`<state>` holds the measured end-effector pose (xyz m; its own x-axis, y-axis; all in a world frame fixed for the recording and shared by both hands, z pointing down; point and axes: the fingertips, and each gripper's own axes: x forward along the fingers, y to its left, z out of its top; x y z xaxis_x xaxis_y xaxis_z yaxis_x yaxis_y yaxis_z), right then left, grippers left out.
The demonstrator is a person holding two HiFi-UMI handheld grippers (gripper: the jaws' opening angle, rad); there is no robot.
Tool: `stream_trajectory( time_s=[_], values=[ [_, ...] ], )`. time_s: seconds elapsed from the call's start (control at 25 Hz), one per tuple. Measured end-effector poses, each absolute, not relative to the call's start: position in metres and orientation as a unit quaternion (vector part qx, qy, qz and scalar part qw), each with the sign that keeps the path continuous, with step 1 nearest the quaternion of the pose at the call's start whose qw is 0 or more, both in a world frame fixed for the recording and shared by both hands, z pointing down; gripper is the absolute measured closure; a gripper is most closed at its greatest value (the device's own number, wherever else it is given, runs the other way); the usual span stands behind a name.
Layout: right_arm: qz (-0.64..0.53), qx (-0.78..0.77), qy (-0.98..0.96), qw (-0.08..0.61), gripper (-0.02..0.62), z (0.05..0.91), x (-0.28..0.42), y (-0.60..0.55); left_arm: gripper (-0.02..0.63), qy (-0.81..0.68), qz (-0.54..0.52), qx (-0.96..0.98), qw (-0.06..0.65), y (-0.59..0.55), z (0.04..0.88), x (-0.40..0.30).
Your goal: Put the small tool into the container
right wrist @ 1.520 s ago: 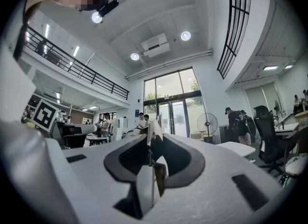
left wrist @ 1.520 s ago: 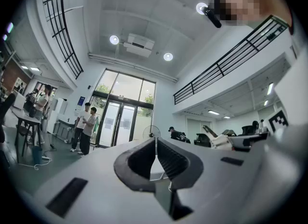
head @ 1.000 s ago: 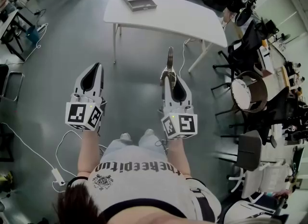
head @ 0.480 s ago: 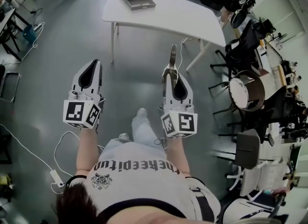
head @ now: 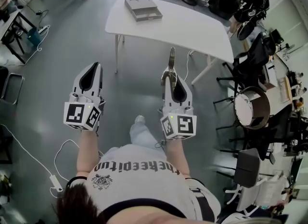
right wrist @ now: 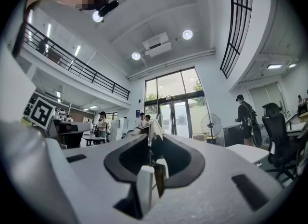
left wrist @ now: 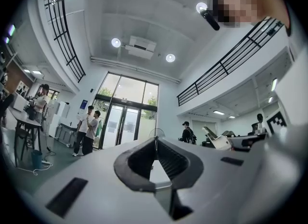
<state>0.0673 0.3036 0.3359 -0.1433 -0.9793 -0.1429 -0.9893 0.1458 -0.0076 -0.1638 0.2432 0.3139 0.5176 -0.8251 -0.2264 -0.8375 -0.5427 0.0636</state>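
Observation:
My right gripper is shut on the small tool, a slim metal piece that sticks out forward past the jaw tips. The right gripper view shows the tool pinched between the dark pads of the right gripper. The left gripper is shut with nothing in it; in its own view the left gripper has its jaws meeting at the tips. The container, a grey tray with two round recesses, lies on the white table ahead, well beyond both grippers.
I stand on a grey floor short of the table. Chairs and a round brown-rimmed drum crowd the right side. A cable runs over the floor at left. A dark desk stands far left. People stand by the glass doors.
The table and tray have shifted in the view and look slightly closer. One foot has stepped forward. Both grippers keep the same pose, and the tool stays in the right one.

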Motion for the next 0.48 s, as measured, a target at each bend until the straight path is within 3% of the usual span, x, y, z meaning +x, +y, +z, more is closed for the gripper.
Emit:
stream_trajectory(
  time_s=[0.48],
  values=[
    [0.046, -0.631, 0.773, 0.051, 0.503, 0.325, 0.124, 0.167, 0.592, 0.482, 0.123, -0.867, 0.024, 0.116, 0.305, -0.097]
  ],
)
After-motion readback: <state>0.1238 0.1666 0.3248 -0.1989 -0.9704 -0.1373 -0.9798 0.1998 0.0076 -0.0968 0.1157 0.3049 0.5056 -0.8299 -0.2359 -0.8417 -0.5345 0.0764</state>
